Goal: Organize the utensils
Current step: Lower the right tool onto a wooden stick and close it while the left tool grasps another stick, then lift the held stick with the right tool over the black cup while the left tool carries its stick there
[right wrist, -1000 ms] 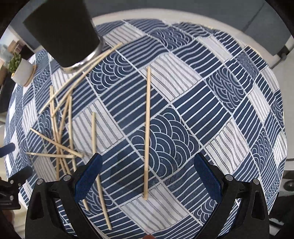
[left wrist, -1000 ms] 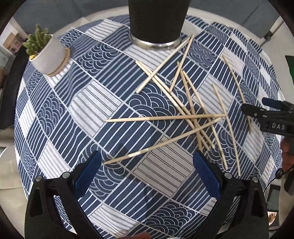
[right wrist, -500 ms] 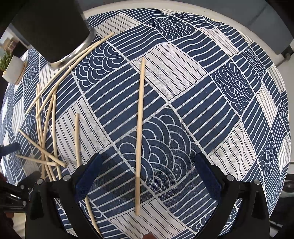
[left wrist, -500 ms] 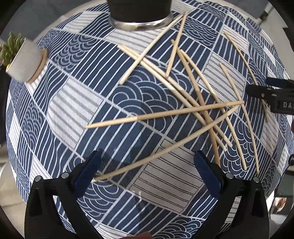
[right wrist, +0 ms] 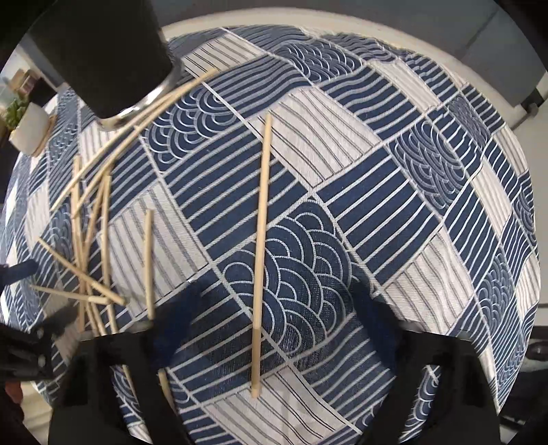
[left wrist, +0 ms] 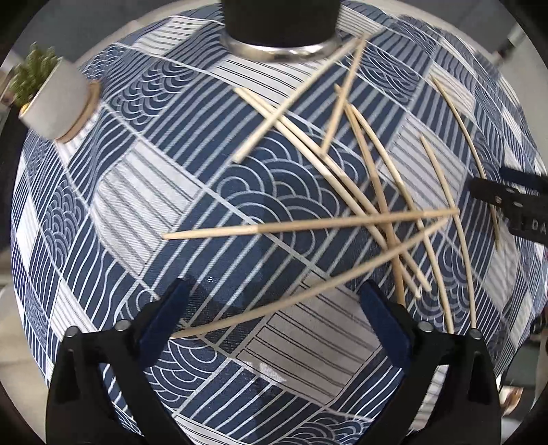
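Approach step, nothing picked up yet. Left tool point(left wrist: 274, 315) spread wide, empty, low over the table point(left wrist: 144, 191), with a long chopstick point(left wrist: 308, 294) running slantwise between its blue pads; near end of that stick just beside the left pad point(left wrist: 164, 315). Beyond it, a heap of chopsticks point(left wrist: 373, 191) crossed over one another, centre to right, a few reaching to the foot of the dark holder point(left wrist: 279, 30) at the far edge. Potted plant point(left wrist: 54, 99) far left, well apart from the sticks.

Right tool point(right wrist: 270, 318) likewise released and empty, though blurred in its own view, straddling a single chopstick point(right wrist: 260, 239) that lies alone, pointing near to far, apart from the heap at the left. Same holder point(right wrist: 102, 54) far left in that view.

Next, probably: lower each tool until the pads flank its stick, then clench. Thin round sticks flat on cloth, so apt to roll or slip out; a grip near the middle should balance better. For the left, care not to snag the crossed sticks lying over the far end. Afterwards, a lift and a drop, upright, into the holder.
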Demonstrator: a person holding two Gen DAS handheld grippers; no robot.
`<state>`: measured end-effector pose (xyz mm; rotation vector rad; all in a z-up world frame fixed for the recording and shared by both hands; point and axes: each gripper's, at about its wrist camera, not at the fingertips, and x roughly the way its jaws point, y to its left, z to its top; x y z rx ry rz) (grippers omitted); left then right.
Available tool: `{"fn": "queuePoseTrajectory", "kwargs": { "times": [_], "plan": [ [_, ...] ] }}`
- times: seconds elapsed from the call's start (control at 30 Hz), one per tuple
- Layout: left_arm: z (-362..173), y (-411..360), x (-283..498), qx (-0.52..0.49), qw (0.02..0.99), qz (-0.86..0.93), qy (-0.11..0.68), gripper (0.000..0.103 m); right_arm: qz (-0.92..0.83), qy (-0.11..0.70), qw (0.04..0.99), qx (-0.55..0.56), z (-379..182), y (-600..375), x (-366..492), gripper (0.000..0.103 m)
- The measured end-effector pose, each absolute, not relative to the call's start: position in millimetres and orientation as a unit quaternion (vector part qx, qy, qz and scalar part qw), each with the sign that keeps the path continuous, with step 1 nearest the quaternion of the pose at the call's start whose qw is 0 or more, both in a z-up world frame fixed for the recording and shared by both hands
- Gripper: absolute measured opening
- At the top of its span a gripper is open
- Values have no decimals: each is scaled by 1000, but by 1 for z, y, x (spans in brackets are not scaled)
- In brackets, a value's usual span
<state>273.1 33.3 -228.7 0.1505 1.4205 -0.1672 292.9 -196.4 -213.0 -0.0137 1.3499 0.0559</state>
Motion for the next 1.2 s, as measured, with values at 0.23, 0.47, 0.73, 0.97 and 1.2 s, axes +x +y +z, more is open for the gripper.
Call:
{"fn": "queuePoseTrajectory", "kwargs": {
  "times": [0.23,0.47,0.73,0.97,1.2],
  "plan": [
    [-213,32,265,85,765,-119,627,5,38,629,777,-14,-196,-202,283,5],
    [-213,48,248,20,748,-127,651,4,57,611,790,14,-174,-221,252,5],
    [-178,58,212,9,771,-109,628,4,116,567,813,63,-128,-223,218,5],
    [-129,67,204,21,811,-94,577,5,158,501,848,72,-93,-211,216,5],
    [-71,63,225,8,844,-90,528,5,207,418,880,92,-26,-205,224,5]
  ]
}}
